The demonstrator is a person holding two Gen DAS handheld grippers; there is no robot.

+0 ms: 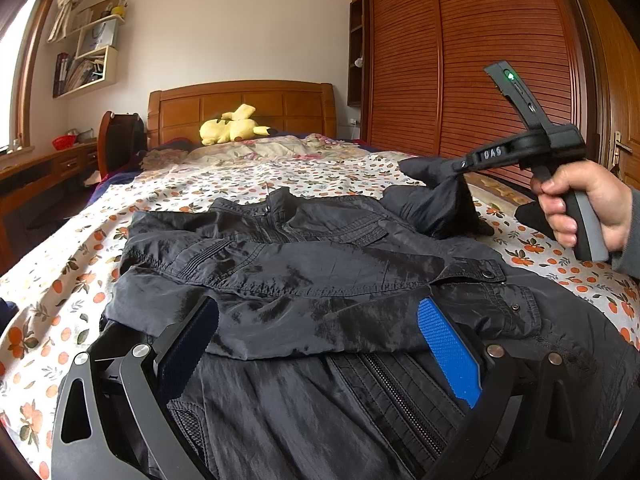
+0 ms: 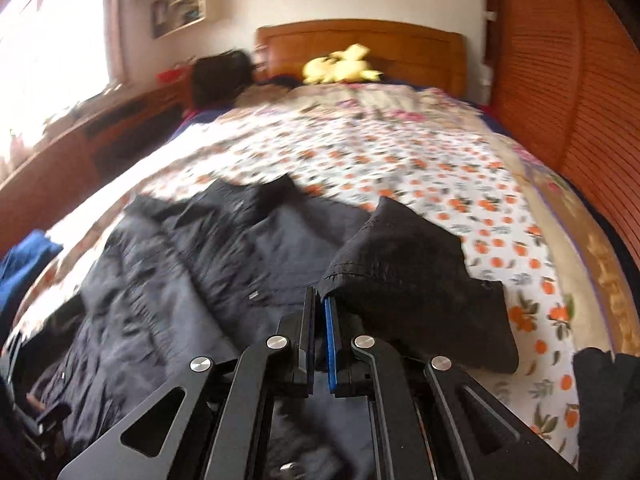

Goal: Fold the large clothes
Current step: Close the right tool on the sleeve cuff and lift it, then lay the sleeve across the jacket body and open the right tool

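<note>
A dark grey jacket (image 1: pixel 312 264) lies spread on the flowered bed sheet (image 1: pixel 60 280), zipper up, with one sleeve folded across its chest. My left gripper (image 1: pixel 320 320) is open low over the jacket's front, its blue pad (image 1: pixel 448 348) resting by the folded sleeve's cuff. My right gripper (image 1: pixel 460 166) is shut on the other sleeve (image 1: pixel 432 196) and holds its end lifted above the jacket's right side. In the blurred right wrist view the jaws (image 2: pixel 319 300) pinch the sleeve cuff (image 2: pixel 400 264), with the jacket (image 2: pixel 180 264) lying to the left.
A yellow plush toy (image 1: pixel 232 124) sits by the wooden headboard (image 1: pixel 240 104). A rumpled quilt (image 1: pixel 280 148) lies at the head of the bed. A slatted wooden wardrobe (image 1: pixel 480 60) stands along the right, a desk (image 1: pixel 48 168) and chair (image 1: pixel 120 140) on the left.
</note>
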